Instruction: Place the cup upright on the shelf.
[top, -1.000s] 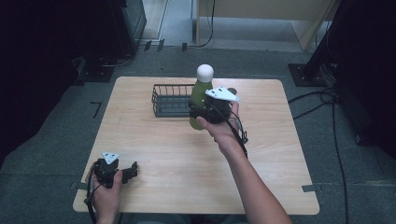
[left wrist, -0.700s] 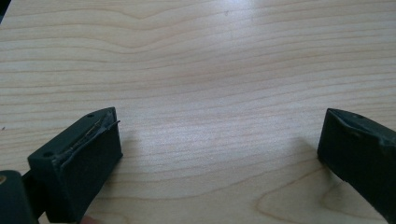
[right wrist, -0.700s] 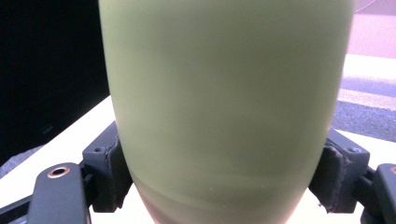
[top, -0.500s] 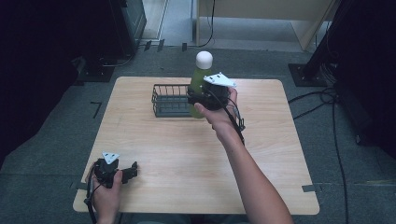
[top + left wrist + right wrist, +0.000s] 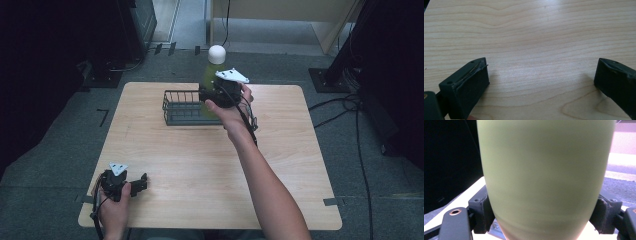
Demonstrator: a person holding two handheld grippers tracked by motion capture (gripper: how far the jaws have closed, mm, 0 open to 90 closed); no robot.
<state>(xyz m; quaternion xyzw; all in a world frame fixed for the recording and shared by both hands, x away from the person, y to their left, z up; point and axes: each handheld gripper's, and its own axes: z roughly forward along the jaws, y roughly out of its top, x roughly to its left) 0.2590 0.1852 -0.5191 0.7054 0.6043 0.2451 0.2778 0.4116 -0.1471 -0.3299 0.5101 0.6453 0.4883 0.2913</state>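
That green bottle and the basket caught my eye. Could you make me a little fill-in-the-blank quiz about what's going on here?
1. The right gripper is shut on a green bottle with a ____ cap.
2. The bottle is held above a dark wire ____ on the table.
3. The left gripper has its jaws ____, with bare wood between them.

Missing words: white; basket; open

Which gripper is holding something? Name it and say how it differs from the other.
The right gripper: its jaws clamp the green bottle above the wire basket. The left gripper rests open and empty on the table.
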